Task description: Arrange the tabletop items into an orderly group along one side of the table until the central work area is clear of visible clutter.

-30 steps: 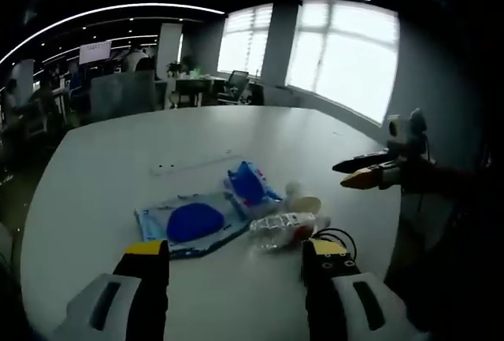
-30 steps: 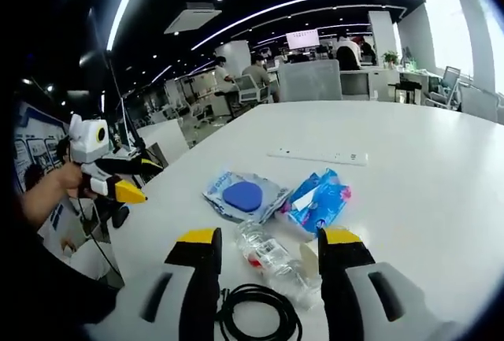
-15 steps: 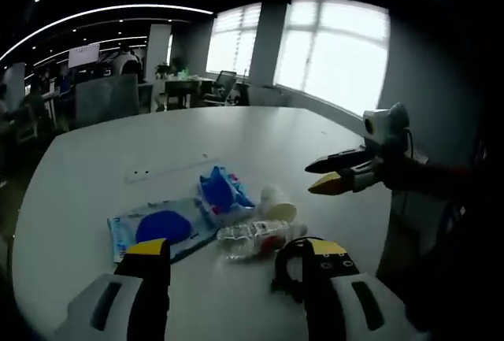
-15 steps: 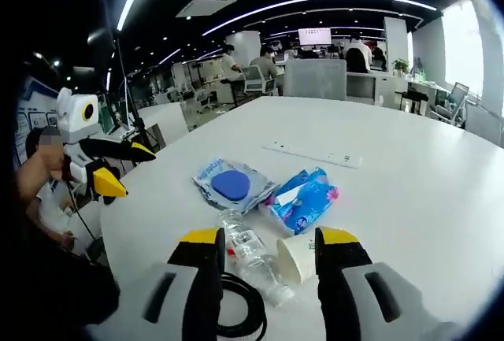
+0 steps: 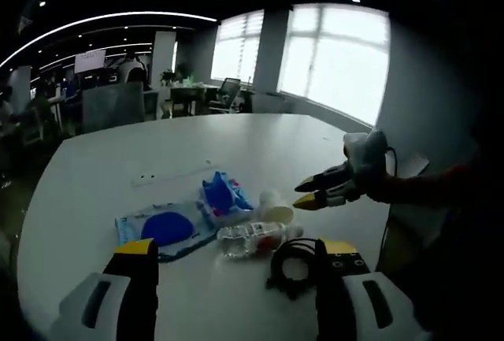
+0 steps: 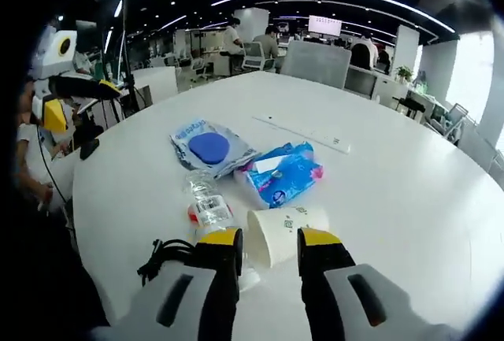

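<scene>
A white round table [image 5: 94, 176] holds a loose cluster of items. In the left gripper view I see a clear packet with a blue disc [image 5: 168, 227], a blue tissue pack [image 5: 223, 196], a paper cup [image 5: 272, 206] on its side, a plastic bottle [image 5: 253, 239] and a black cable coil [image 5: 294, 263]. My left gripper [image 5: 236, 253] is open above the near edge, holding nothing. In the right gripper view my right gripper [image 6: 269, 240] is open, low over the paper cup [image 6: 285, 227], which lies just ahead of its jaws. The bottle [image 6: 206, 203] and cable [image 6: 168, 253] lie left of them.
A white power strip [image 6: 304, 132] lies beyond the packet [image 6: 206, 146] and tissue pack [image 6: 283, 174]. The left gripper [image 6: 82, 100] hangs off the table's left edge. Bare tabletop [image 6: 409, 199] stretches to the right. Office desks, chairs and people fill the background.
My right gripper has moved forward and down to the paper cup, and its jaws have narrowed. The left gripper has stayed open, and its view has swung a little.
</scene>
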A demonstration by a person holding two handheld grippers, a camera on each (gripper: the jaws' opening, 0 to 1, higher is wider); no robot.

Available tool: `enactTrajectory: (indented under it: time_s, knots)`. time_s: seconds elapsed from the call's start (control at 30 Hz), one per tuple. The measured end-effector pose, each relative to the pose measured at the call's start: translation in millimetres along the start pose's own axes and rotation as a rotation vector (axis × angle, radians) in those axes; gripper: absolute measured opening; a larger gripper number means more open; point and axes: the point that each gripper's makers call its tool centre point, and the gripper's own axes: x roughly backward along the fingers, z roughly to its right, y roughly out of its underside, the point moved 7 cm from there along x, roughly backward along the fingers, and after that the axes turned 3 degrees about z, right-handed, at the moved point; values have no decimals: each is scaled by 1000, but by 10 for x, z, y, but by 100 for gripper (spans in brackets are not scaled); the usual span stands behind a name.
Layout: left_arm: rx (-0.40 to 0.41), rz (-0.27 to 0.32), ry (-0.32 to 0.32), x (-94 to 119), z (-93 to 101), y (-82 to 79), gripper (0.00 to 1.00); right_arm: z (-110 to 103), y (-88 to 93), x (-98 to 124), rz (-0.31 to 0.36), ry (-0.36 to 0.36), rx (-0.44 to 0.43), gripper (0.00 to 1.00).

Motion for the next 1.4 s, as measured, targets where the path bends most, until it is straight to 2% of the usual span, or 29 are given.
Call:
enactTrajectory:
  time_s: [0.17,0.37,0.5,0.7,0.77,1.23,1.4]
  knots:
    - [5,-7,-2,70,22,64,81,-30,94,-75,-24,34,56,16]
    - [13,-3,-5,136,34,114,81,-71,183,-106,-41,52,67,14]
    - [24,3,-4,158,62,137,81,-82,226,-136,-44,96,83,13]
    - [23,-11,-3,185,57,195,81,-49,267,-143,-62,176,150,4]
    - [26,-15,0,191,54,200,80,-53,261,-128,-50,176,127,2]
    - [21,-28,19,139,62,217,79,43,261,-29,-25,206,126,0]
    - [15,-26,26,134,80,209,79,81,206,60,-13,220,115,0]
